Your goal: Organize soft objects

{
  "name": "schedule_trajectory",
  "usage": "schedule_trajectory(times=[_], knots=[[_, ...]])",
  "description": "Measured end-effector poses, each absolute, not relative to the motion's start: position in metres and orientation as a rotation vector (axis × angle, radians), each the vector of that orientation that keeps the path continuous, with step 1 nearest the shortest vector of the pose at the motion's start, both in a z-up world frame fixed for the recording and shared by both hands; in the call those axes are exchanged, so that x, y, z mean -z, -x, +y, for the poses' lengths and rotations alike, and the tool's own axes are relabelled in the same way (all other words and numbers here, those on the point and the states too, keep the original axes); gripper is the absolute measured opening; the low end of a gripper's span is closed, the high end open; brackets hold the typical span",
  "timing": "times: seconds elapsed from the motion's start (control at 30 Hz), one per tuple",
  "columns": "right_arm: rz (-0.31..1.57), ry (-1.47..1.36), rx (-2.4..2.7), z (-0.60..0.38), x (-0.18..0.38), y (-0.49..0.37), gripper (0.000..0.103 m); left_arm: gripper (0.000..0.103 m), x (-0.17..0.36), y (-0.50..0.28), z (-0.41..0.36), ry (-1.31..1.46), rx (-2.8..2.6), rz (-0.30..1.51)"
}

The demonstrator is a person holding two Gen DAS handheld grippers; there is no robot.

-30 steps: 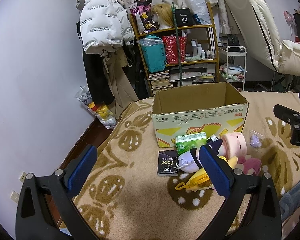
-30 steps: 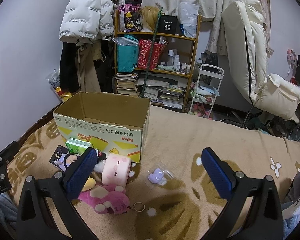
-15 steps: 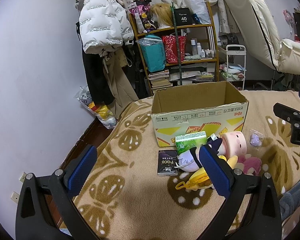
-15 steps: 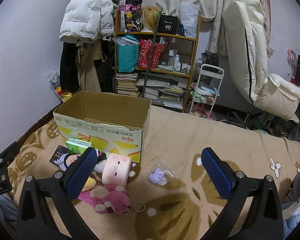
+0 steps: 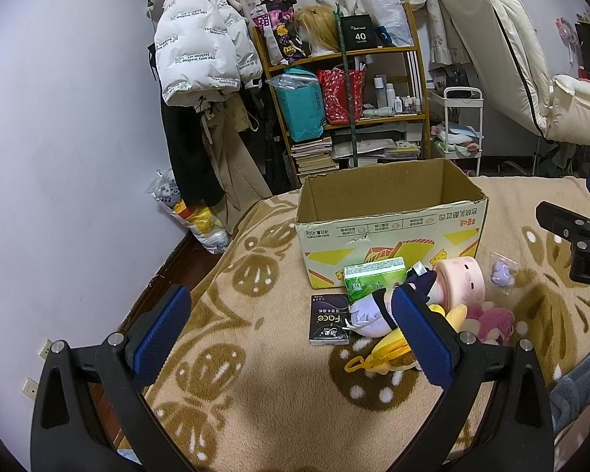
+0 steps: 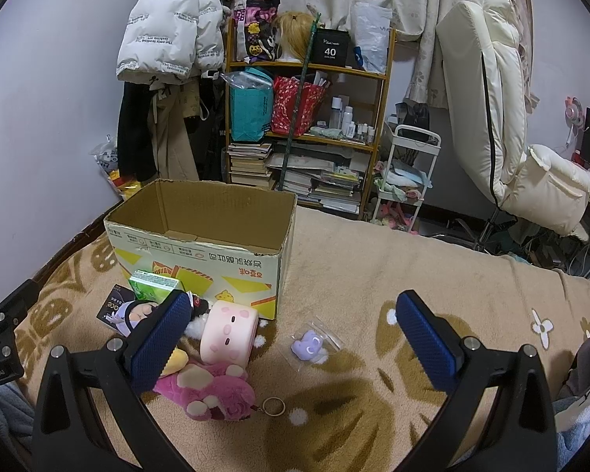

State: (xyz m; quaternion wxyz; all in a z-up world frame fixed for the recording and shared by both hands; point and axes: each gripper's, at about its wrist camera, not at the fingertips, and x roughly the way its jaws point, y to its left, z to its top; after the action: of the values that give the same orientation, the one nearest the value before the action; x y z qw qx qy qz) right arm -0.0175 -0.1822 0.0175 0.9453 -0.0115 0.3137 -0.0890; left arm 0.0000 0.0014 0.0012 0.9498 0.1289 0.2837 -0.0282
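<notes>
An open cardboard box [image 5: 389, 228] [image 6: 200, 244] stands on a beige patterned blanket [image 5: 255, 373]. In front of it lie soft toys: a pink pig plush [image 6: 228, 332] [image 5: 462, 281], a magenta bear plush [image 6: 208, 391], a dark-haired doll [image 5: 373, 308] [image 6: 137, 312] and a yellow plush [image 5: 389, 354]. A small purple toy in a clear bag [image 6: 310, 344] [image 5: 501, 273] lies to the right. My left gripper [image 5: 291, 334] is open and empty, left of the pile. My right gripper [image 6: 291, 342] is open and empty, above the purple toy.
A green tissue pack [image 5: 373, 277] and a black "Face" packet [image 5: 329, 324] lie by the box. A cluttered shelf [image 6: 306, 126], hanging coats [image 5: 200, 59] and a cream chair [image 6: 499, 118] stand behind the bed. The bed's left edge drops to the floor [image 5: 185, 251].
</notes>
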Motion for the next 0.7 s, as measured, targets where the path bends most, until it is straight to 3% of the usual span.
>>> schedule_trajectory(times=[0.7], knots=[[0.643,0.024,0.181,-0.183,-0.0178,0.0178,0.103,0.1,-0.0001,0.0011,0.0007,-0.268,0.057,0.579]])
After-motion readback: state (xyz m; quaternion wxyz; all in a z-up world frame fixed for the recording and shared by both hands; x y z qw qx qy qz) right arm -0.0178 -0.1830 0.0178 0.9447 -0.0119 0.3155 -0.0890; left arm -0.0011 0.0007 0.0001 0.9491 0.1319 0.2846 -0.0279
